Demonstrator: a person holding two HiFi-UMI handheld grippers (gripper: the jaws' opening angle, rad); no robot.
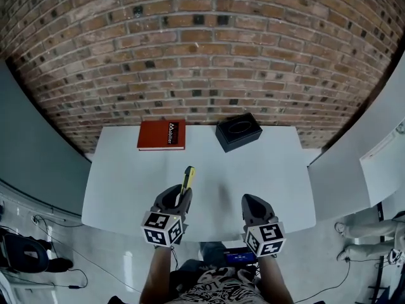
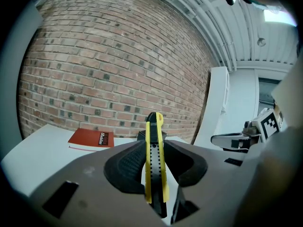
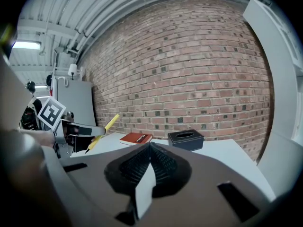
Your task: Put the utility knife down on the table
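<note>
A yellow and black utility knife (image 2: 155, 161) is clamped between the pads of my left gripper (image 2: 154, 167), its tip pointing up and away toward the brick wall. In the head view the knife (image 1: 187, 179) sticks out forward from the left gripper (image 1: 177, 198), above the near part of the white table (image 1: 126, 176). From the right gripper view the knife (image 3: 102, 132) shows at the left, tilted, held off the tabletop. My right gripper (image 3: 149, 167) is shut with nothing between its pads; it hovers at the table's near edge (image 1: 253, 209).
A red book (image 1: 162, 135) lies at the table's far left. A black tissue box (image 1: 238, 132) stands at the far middle. A brick wall rises behind the table. Grey panels flank both sides, and cables lie on the floor at left.
</note>
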